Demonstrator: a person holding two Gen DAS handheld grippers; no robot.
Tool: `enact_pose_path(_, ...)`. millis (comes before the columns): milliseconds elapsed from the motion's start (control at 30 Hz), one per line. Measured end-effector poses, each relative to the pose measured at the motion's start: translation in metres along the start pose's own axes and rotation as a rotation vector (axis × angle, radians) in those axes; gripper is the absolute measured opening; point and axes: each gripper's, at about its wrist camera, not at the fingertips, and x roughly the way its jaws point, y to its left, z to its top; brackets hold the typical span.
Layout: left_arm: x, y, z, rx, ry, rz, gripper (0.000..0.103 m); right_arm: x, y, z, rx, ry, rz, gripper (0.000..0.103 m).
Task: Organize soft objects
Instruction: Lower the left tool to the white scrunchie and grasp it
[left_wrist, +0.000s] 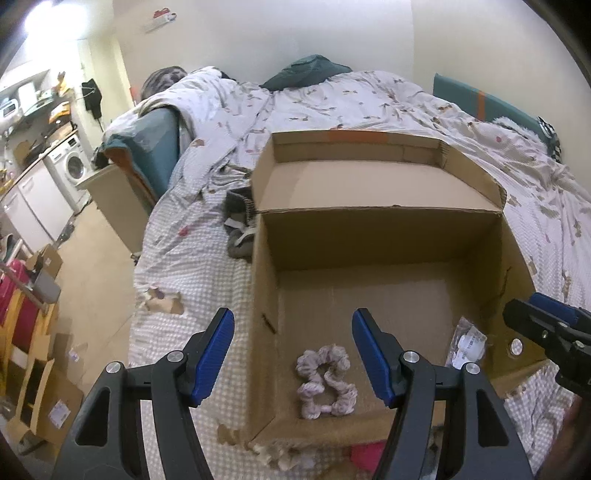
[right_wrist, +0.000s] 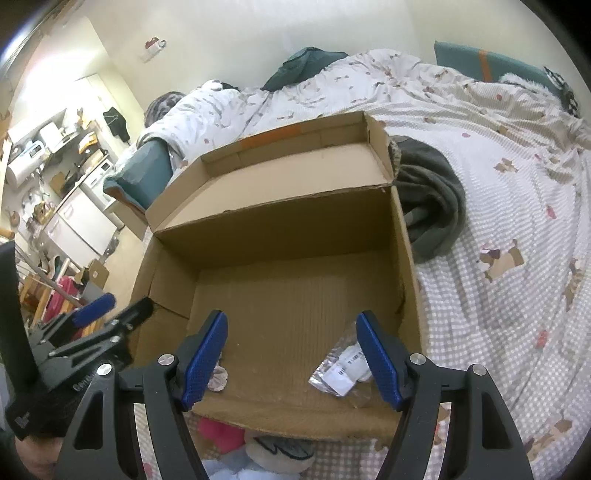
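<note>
An open cardboard box (left_wrist: 384, 236) stands on the bed; it also shows in the right wrist view (right_wrist: 280, 229). A pale pink scrunchie (left_wrist: 327, 380) lies on the box floor near the front wall, partly seen in the right wrist view (right_wrist: 218, 378). A clear plastic packet with labels (right_wrist: 341, 369) lies at the box's front right, also in the left wrist view (left_wrist: 467, 343). My left gripper (left_wrist: 293, 354) is open and empty above the box's front left. My right gripper (right_wrist: 291, 356) is open and empty above the box's front edge. Each gripper shows at the edge of the other's view.
A grey garment (right_wrist: 428, 199) lies on the bed behind the box. Pink and blue soft toys (right_wrist: 236, 443) lie in front of the box. The bed's left edge drops to a floor with cardboard boxes (left_wrist: 44, 387). Pillows and a duvet (left_wrist: 295, 92) lie at the far end.
</note>
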Motion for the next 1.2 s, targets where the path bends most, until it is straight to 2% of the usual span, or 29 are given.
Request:
enact_pose_path(267, -0.034, 0.025, -0.012, -0.050, -0.016, 0.012, 0.063, -0.030, 0.009, -0.008, -0.061, -0.011, 0.003, 0.076)
enact_pose_path(433, -0.053, 0.037, -0.017, -0.041, -0.012, 0.031, 0.063, -0.050, 0.012, -0.024, -0.093, -0.017, 0.005, 0.076)
enact_pose_path(767, -0.067, 0.081, -0.042, -0.171, 0.036, 0.054, 0.063, -0.074, 0.007, -0.041, -0.055, -0.027, 0.019, 0.076)
enact_pose_path(933, -0.052, 0.114, -0.061, -0.306, 0.117, 0.061, 0.063, -0.077, 0.000, -0.050, -0.020, -0.013, 0.026, 0.076)
enact_pose_path(1033, -0.033, 0.129, -0.074, -0.367, 0.215, 0.071, 0.063, -0.079, -0.002, -0.054, -0.025, -0.007, 0.009, 0.076)
enact_pose_path(1200, -0.001, 0.124, -0.088, -0.402, 0.358, 0.013, 0.063, -0.075, -0.012, -0.055, 0.014, 0.017, 0.006, 0.076)
